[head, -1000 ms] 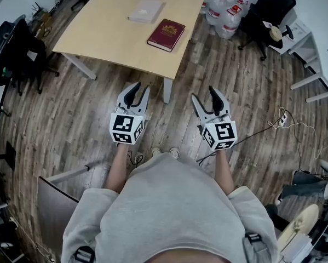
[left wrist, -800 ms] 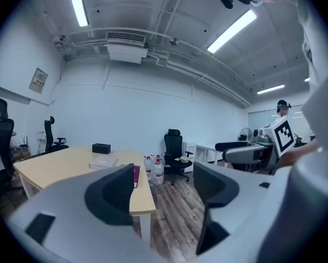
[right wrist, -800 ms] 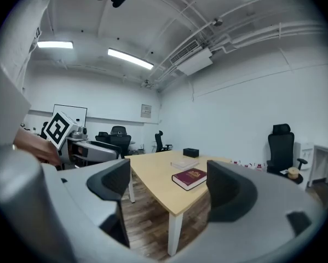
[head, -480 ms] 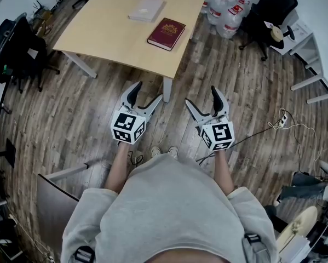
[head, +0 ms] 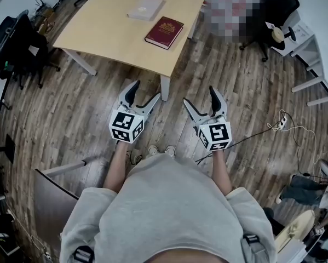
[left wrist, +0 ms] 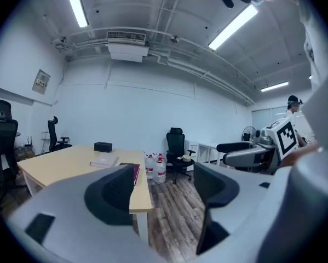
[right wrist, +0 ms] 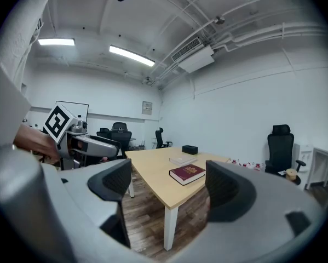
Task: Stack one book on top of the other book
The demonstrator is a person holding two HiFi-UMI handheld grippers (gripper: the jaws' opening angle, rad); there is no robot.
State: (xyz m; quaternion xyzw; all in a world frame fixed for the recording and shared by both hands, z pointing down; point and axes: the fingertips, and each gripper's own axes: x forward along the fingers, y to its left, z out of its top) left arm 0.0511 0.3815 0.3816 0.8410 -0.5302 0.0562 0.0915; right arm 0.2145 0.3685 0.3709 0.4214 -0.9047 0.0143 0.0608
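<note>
While both hang short of the table (head: 106, 34): left gripper (head: 144, 93) and right gripper (head: 201, 97) side by side over the wood floor (head: 70, 125).
Left jaws: spread wide, have just been opening, nothing between them.
Right jaws: likewise wide, have just been opening, nothing between them.
Red book (head: 164, 33): flat by the tabletop's right edge.
Pale book (head: 145, 8): flat nearer the far edge, apart from the red book.

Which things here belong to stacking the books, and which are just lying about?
Job: red book; pale book; the table they lie on, apart.
Lying about: black box on the table; water bottles; office chair; power strip on the floor.
</note>
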